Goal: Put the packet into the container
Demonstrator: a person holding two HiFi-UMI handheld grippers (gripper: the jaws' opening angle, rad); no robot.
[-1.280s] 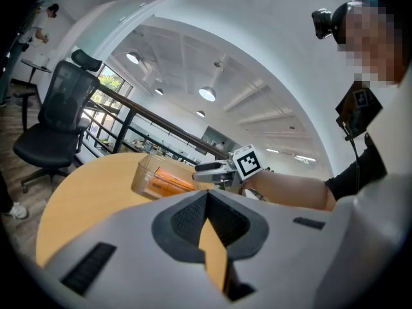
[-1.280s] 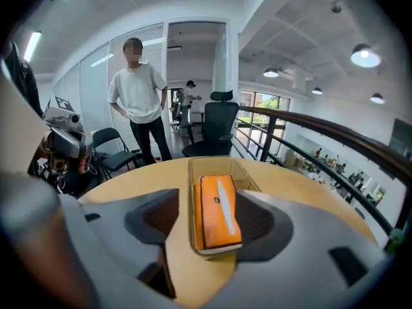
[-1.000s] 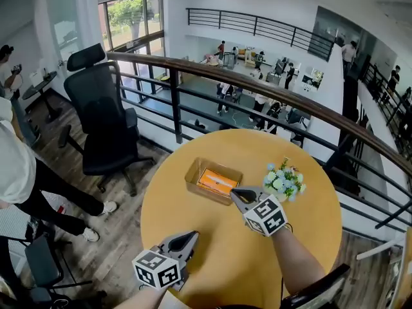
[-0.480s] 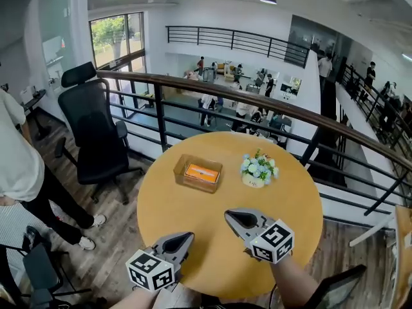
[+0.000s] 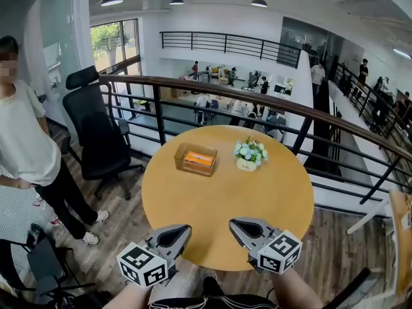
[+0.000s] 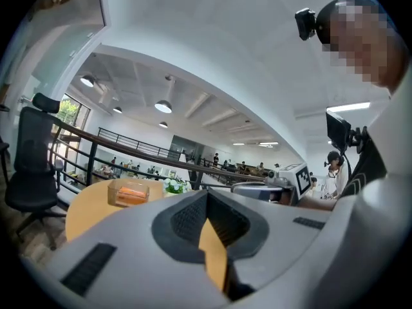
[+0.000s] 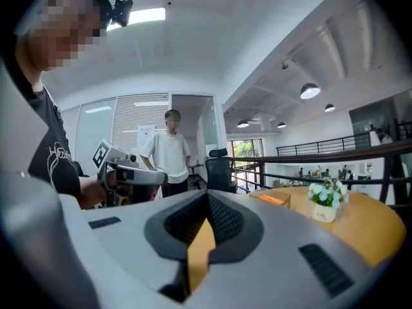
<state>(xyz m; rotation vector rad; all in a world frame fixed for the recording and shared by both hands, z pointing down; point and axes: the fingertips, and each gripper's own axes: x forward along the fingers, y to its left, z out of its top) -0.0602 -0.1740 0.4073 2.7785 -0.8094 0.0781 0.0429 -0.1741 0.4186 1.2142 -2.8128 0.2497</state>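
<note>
Evidently the job is done: the packet (image 5: 198,159) lies inside the container (image 5: 183,167), well ahead of the left gripper (image 5: 180,230) and right gripper (image 5: 237,224), both closed empty, with nothing left to carry.

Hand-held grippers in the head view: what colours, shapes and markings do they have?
The left hand-held gripper and the right hand-held gripper look alike: grey, pointed bodies with dark ribbed pads inside the jaws. Each carries a white cube with black square markers at its rear. No cables show.
</note>
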